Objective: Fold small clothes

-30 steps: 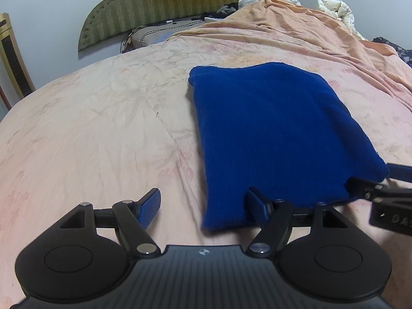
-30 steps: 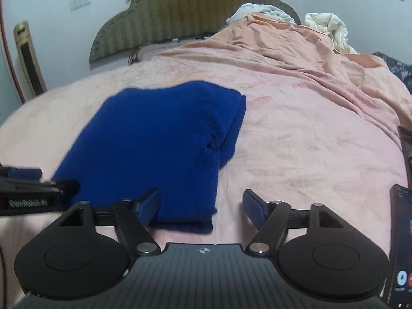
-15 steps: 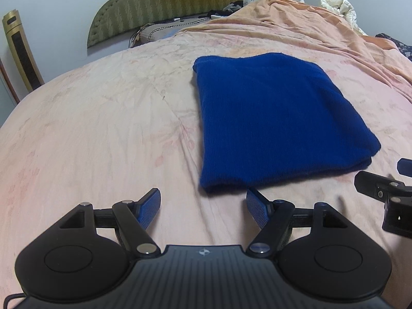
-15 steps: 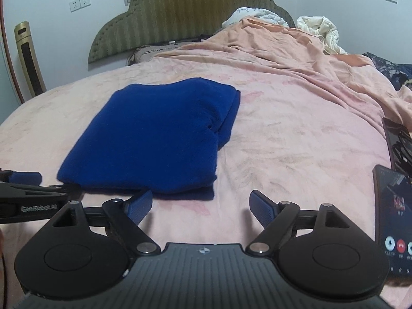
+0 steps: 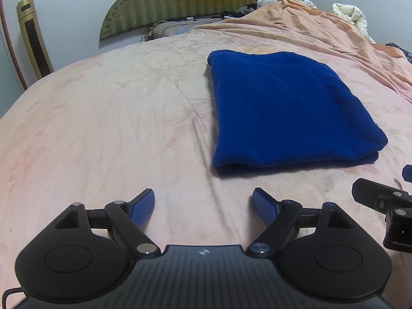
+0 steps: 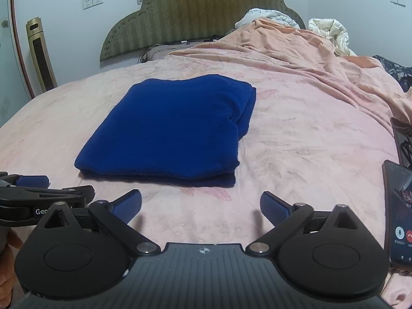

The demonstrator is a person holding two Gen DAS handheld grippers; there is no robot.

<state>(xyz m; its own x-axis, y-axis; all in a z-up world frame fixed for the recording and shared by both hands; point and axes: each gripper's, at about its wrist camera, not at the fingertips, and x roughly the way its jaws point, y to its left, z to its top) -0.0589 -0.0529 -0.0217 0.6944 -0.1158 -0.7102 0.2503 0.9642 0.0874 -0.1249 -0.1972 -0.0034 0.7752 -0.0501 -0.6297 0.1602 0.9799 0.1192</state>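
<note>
Gaping wide and empty, both tongs, left (image 5: 203, 206) and right (image 6: 200, 204), hover near the folded blue garment (image 6: 170, 128).

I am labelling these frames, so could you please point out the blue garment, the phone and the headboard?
blue garment (image 6: 170, 128), right wrist view, middle of its folded top layer.
phone (image 6: 400, 216), right wrist view, its lit screen.
headboard (image 6: 206, 13), right wrist view, middle of its padded green face.

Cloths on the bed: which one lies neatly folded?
The blue garment, folded flat on the pink sheet; the orange blanket and white bedding behind lie rumpled.
</note>
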